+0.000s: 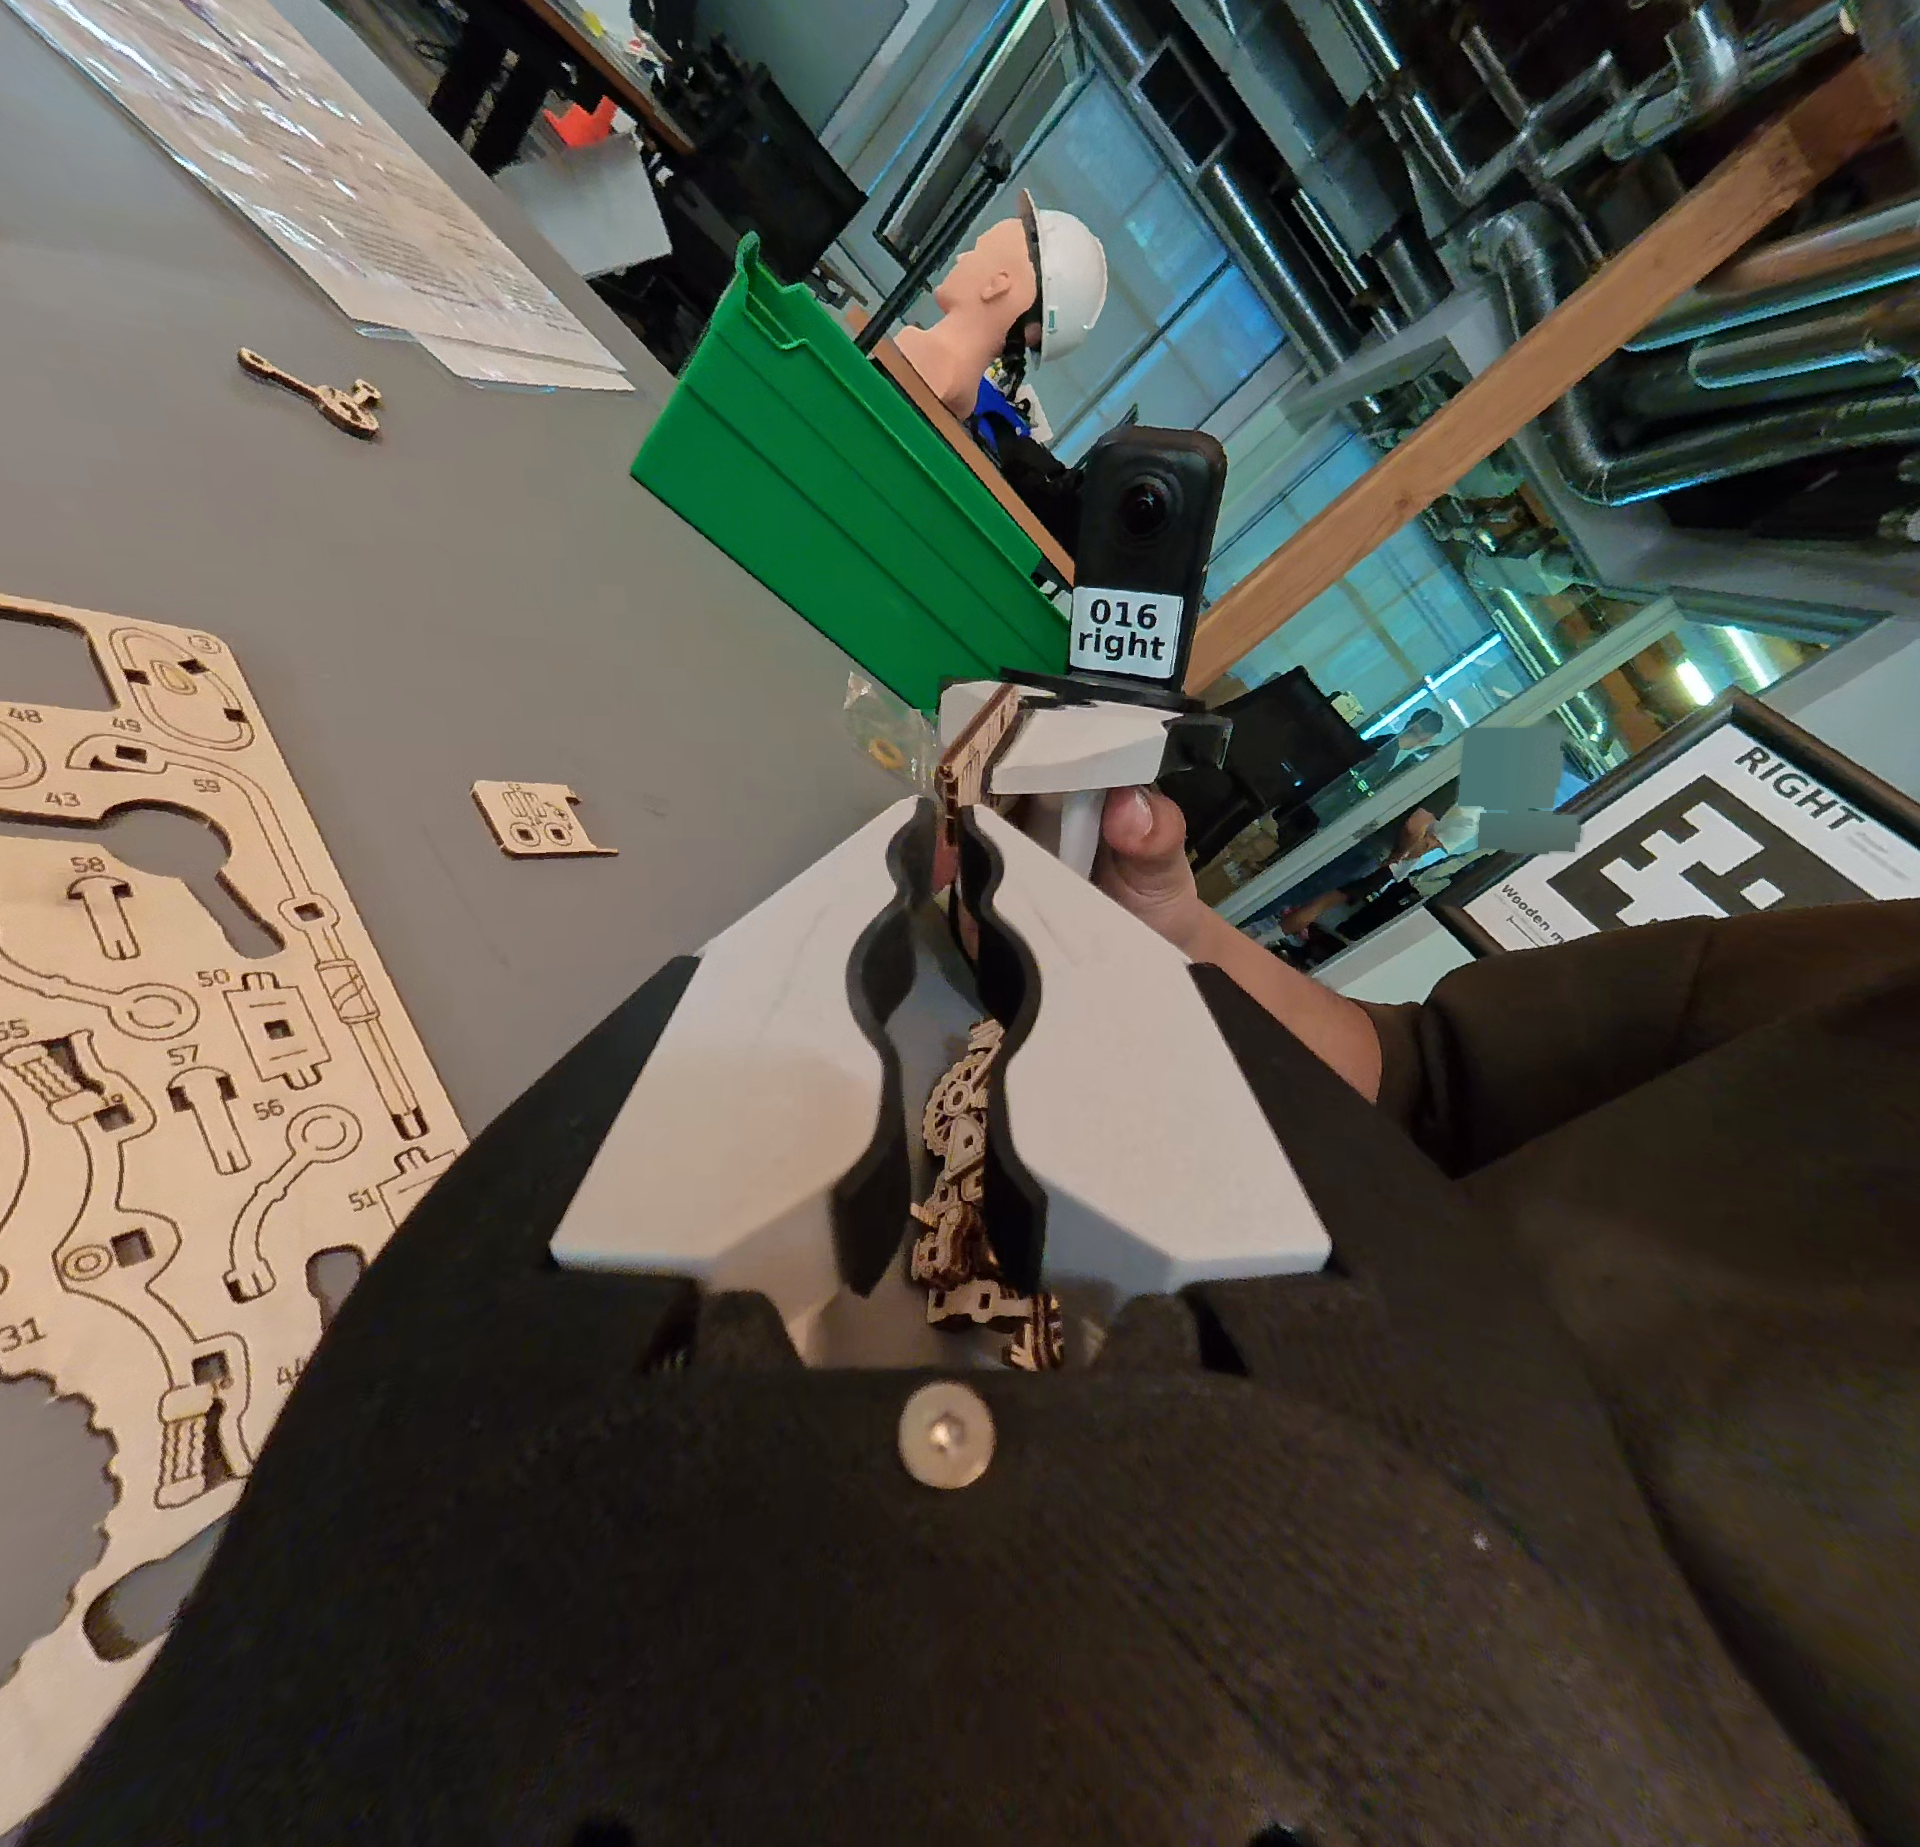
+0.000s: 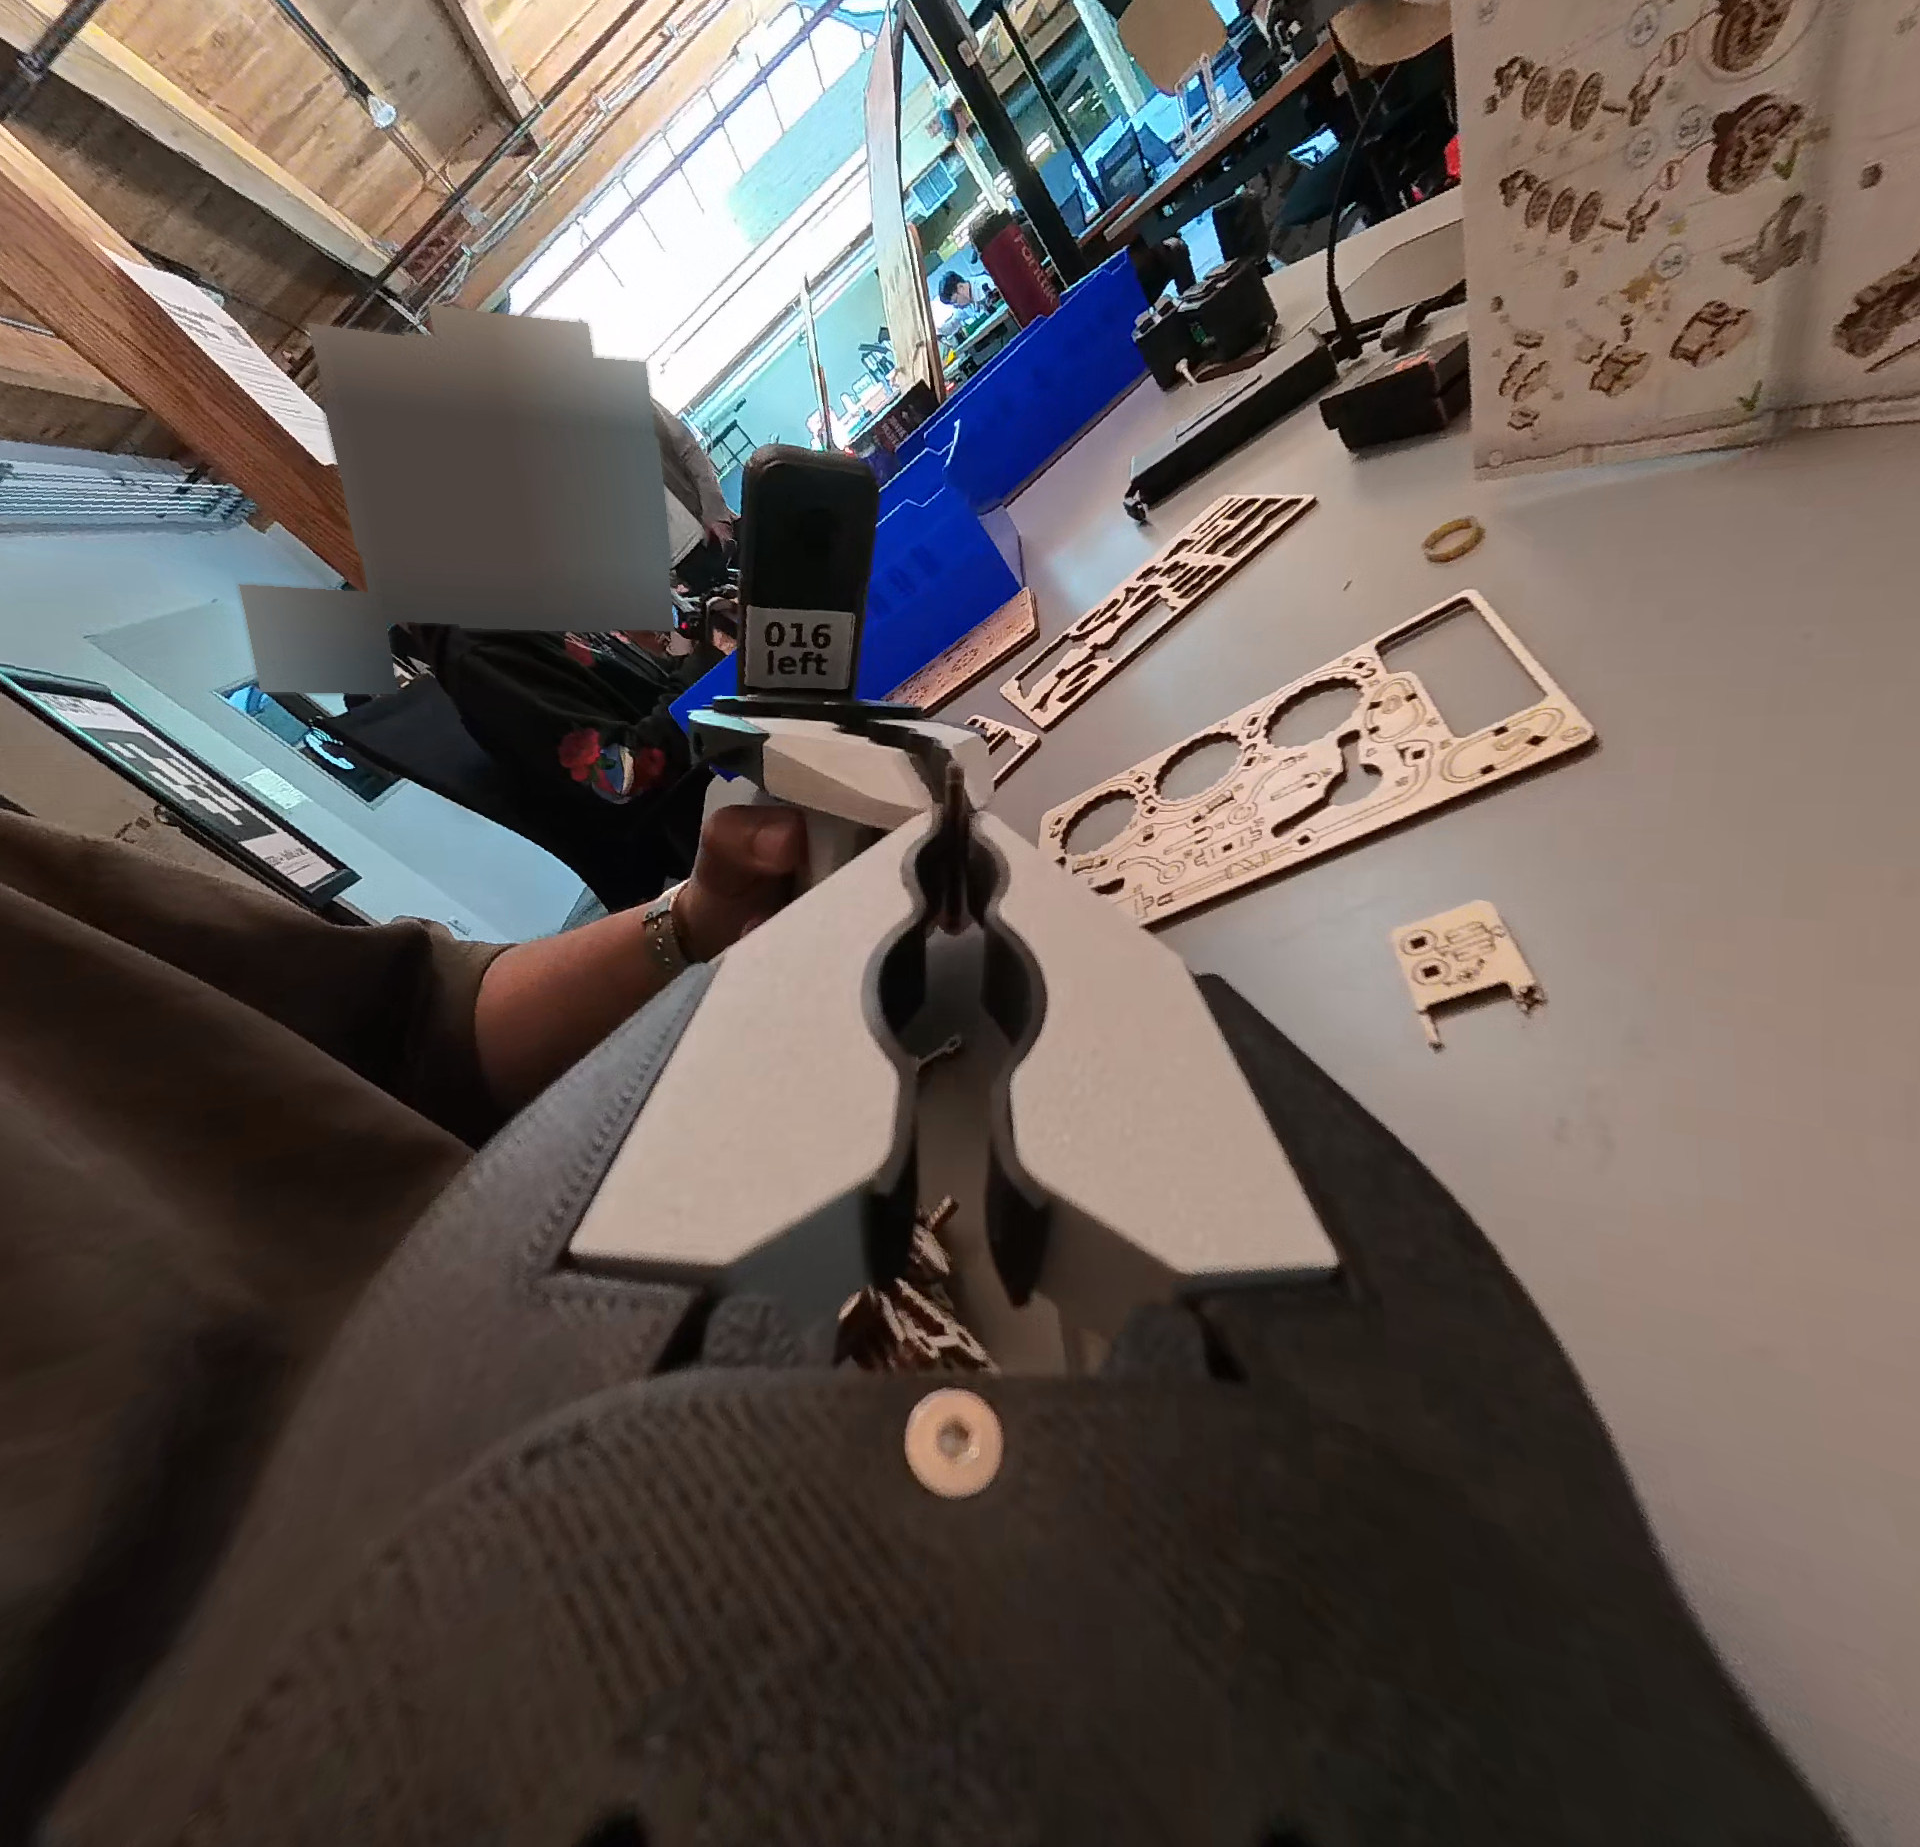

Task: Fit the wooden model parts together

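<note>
Jaws of both grippers meet tip to tip above the surface point(image 2: 1714, 862), each nearly closed. The left gripper point(image 1: 943, 823) is clenched on a wooden model assembly point(image 1: 971, 1153) of laser-cut gears and plates, which runs back between its fingers toward the camera. The right gripper point(image 2: 948, 831) pinches a thin dark part point(image 2: 951, 862) edge-on at its tips; in the left wrist view a pale wooden piece point(image 1: 971, 758) sits between the right gripper's fingertips, touching the assembly's far end.

The plywood looks light, stiff and brittle: thin tabs and gear teeth would likely snap under a twist or a hard squeeze. The safer hold is probably across the flat faces, close to the joint, pushing straight along the slot.

Beyond the jaws, well apart, lie a punched-out parts sheet point(image 2: 1320, 789), a small loose plate point(image 2: 1460, 956) and a wooden key-shaped piece point(image 1: 312, 392).
</note>
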A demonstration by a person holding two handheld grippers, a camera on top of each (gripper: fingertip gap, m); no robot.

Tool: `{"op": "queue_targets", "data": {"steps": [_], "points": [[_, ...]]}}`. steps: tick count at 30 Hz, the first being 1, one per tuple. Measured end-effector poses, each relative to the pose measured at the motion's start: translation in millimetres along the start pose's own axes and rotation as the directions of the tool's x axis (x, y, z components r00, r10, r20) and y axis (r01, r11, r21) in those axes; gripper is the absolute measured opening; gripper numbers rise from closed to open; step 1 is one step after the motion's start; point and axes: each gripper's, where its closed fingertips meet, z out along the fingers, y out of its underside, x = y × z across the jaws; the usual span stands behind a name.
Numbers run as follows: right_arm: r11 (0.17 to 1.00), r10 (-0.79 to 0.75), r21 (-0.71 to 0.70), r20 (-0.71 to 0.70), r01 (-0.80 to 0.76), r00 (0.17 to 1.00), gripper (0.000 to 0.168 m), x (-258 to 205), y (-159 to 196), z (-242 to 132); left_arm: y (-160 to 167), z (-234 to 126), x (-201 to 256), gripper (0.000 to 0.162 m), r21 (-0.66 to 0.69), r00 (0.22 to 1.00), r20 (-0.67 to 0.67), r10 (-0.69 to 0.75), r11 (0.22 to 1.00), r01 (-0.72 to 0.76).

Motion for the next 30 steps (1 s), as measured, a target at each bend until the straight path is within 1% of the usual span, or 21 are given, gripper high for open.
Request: {"op": "queue_targets", "data": {"steps": [8,12,17,22,30], "points": [[1.000,-0.001,0.001,0.008,0.001,1.000,0.000,-0.9,-0.4,-0.1,0.0,-0.2,-0.3,0.004,0.002,0.999,-0.020,-0.045,0.999,0.046],[1.000,-0.025,-0.012,-0.014,0.025,1.000,0.001,2.7,-0.3,-2.1,-1.1,0.0,-0.9,0.012,0.009,1.000,0.004,-0.016,1.000,0.016],[1.000,-0.019,-0.006,-0.011,0.019,1.000,0.001,3.7,-1.4,-3.5,4.2,2.8,-0.5,0.012,-0.017,1.000,0.013,-0.003,1.000,0.003],[0.999,-0.034,-0.026,-0.013,0.034,0.999,0.001,2.3,2.7,-0.7,3.5,2.1,-0.7,0.011,-0.013,1.000,0.014,-0.004,1.000,0.004],[0.999,-0.035,-0.029,-0.012,0.035,0.999,0.001,1.8,3.4,-0.2,2.8,1.4,-1.6,0.002,-0.010,1.000,0.013,-0.007,1.000,0.007]]}}
